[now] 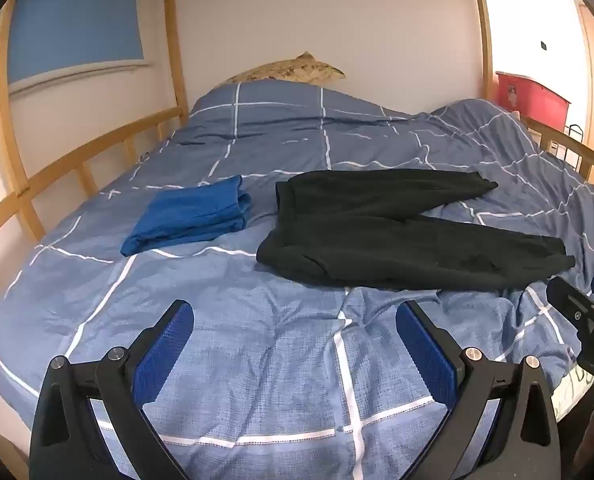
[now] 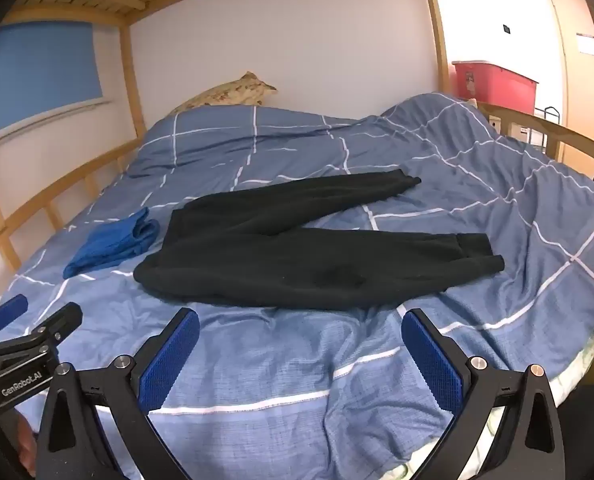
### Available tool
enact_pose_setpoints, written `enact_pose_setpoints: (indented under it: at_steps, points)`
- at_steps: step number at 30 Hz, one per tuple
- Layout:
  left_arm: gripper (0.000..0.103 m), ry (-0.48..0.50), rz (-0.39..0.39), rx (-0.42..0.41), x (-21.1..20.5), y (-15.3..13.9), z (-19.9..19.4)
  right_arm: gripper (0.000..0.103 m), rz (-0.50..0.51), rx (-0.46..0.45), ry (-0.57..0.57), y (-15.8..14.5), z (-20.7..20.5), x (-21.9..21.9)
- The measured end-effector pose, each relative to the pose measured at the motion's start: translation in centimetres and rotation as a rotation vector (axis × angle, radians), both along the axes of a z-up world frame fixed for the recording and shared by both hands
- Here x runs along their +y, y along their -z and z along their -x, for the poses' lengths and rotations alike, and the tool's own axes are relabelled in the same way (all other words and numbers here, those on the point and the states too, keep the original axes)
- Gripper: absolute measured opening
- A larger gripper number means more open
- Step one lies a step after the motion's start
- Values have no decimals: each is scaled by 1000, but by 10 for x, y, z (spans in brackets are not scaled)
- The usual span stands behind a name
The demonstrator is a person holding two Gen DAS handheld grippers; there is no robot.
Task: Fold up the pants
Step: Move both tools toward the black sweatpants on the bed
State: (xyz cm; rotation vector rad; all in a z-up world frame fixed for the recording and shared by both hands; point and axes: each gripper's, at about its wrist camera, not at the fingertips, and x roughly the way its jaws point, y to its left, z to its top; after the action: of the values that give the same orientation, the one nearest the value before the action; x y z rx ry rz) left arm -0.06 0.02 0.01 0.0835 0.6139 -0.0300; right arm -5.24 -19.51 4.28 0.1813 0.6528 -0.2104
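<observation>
Black pants [image 1: 393, 232] [image 2: 297, 252] lie spread flat on the blue checked duvet [image 1: 281, 360] [image 2: 281, 368], waistband to the left and both legs running right, slightly apart. My left gripper [image 1: 295, 316] hovers over the near bedding, short of the pants, open with nothing between its blue pads [image 1: 165, 352]. My right gripper [image 2: 300, 320] hangs beside it, just in front of the nearer pant leg, also open and empty. Each gripper shows at the edge of the other's view: the right one [image 1: 585, 312] and the left one [image 2: 29, 332].
A folded blue garment [image 1: 193, 216] [image 2: 113, 240] rests left of the pants. A patterned pillow [image 1: 289, 70] lies at the head by the white wall. Wooden bunk rails [image 1: 77, 168] [image 2: 537, 124] border both sides. A red bin [image 2: 493, 84] stands beyond the right rail.
</observation>
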Motion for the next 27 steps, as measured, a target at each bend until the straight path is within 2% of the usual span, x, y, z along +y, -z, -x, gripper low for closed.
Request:
enact_pose_setpoints:
  at_steps: [4,5,10,27]
  points:
    - [103,10,20,1,0,-1,1,102,-14,-9,4,2,1,-2]
    - [103,26,4,19,-4,-1,-1,102,-15,-9,4,2,2,-3]
    - [103,40,8,-17,-9,-4,5,102,-9,-5,2,1,1,-6]
    - [103,45,17,-38,-10,-12,9,102,36,-50,2,-11,4,-5]
